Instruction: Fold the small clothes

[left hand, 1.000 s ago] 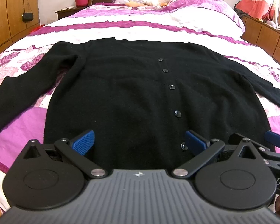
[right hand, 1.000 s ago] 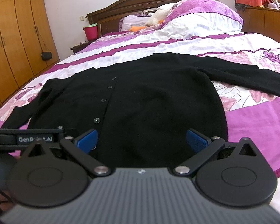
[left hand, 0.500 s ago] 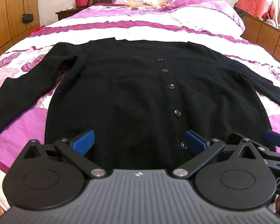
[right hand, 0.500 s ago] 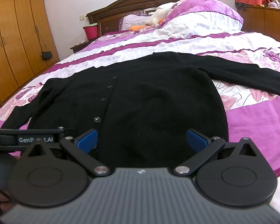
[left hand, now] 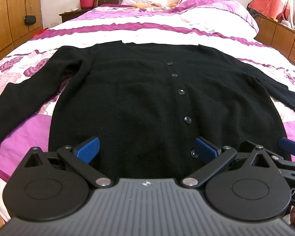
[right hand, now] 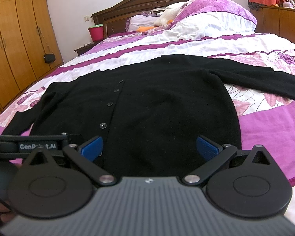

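Observation:
A black buttoned cardigan lies flat on the bed, front up, sleeves spread to both sides; it also shows in the right wrist view. My left gripper is open and empty over the left half of the hem. My right gripper is open and empty over the right half of the hem. The right gripper's blue pad shows at the right edge of the left wrist view. The hem itself is hidden behind the gripper bodies.
The bed has a purple, white and floral cover. Pillows and a soft toy lie at the headboard. A pink bucket stands on a nightstand. Wooden wardrobes line the left, wooden cabinets the right.
Both views have shifted slightly; the cardigan sits a little lower in the frames. Both grippers stay open and the cardigan has not moved.

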`<state>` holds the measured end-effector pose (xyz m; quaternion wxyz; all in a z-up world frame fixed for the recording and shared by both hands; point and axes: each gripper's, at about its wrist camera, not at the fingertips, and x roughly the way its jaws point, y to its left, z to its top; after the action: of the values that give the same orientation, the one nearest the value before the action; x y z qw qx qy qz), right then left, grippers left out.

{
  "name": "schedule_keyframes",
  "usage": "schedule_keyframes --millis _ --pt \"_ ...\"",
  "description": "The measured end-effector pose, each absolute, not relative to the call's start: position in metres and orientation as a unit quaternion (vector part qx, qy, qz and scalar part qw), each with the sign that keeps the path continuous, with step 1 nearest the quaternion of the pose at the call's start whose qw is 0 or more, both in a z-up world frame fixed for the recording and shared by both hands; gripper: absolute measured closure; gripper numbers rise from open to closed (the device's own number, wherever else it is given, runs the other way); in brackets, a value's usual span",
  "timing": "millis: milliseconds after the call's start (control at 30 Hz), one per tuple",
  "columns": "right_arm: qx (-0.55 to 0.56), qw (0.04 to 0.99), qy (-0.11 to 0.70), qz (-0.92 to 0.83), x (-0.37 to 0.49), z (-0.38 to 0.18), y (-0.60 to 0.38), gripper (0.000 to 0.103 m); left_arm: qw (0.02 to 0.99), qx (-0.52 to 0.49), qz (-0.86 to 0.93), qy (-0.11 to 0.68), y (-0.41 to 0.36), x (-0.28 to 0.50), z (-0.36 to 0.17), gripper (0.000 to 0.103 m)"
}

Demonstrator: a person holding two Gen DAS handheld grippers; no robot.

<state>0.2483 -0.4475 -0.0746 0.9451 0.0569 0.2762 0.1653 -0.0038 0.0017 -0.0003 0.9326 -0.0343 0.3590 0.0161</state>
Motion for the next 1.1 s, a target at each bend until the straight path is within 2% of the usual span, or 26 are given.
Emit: schedule_keyframes --millis 767,1100 --pt "0.057 0.940 0.286 0.176 0.252 -0.075 -0.449 0.000 0.931 -0.031 0.014 0.363 0.003 -0.002 0.004 0.000" --pt "0.082 0.942 0.284 0.159 0.273 -0.064 -0.483 0.000 0.932 -0.026 0.009 0.360 -0.001 0.015 0.012 0.000"
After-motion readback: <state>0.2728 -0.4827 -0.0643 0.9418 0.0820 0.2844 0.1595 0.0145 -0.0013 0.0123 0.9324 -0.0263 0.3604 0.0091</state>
